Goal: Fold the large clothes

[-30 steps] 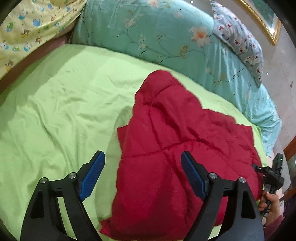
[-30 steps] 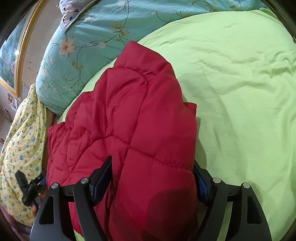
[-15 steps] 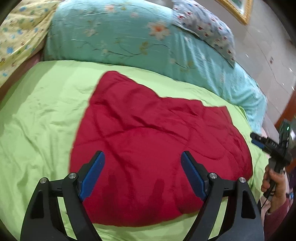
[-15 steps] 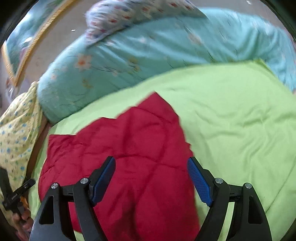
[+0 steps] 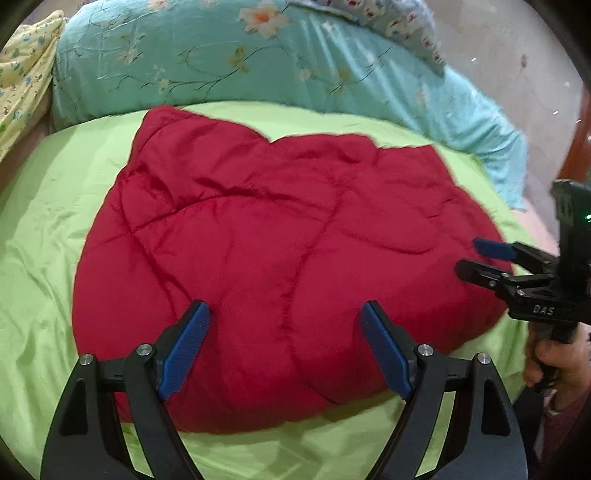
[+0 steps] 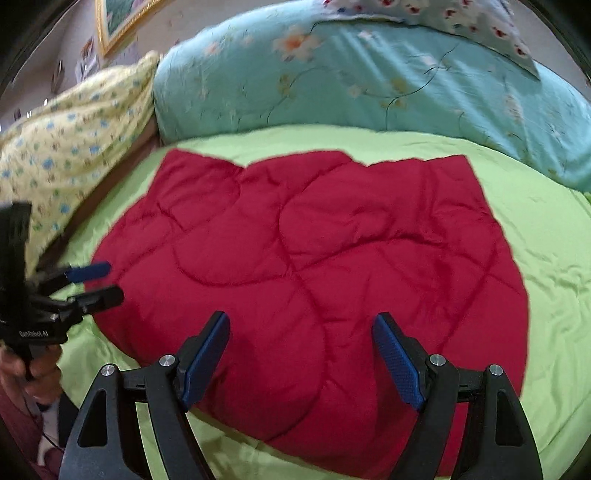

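With the jaws of my left gripper (image 5: 284,347) and right gripper (image 6: 303,354) both spread and empty above the puffy red jacket (image 5: 280,251), I judge a shallow pinch could slip off the slick padding and let the fold spring apart.

A folded quilted garment (image 5: 280,243) lies on the bed sheet (image 5: 44,229), near its middle. A rolled duvet (image 5: 207,62) runs along the sheet's far edge, with a pillow (image 6: 436,18) on top. Another blanket (image 6: 62,147) lies at the far left corner.

Both wrist views look steeply down, near; both share the red jacket (image 5: 266,240).
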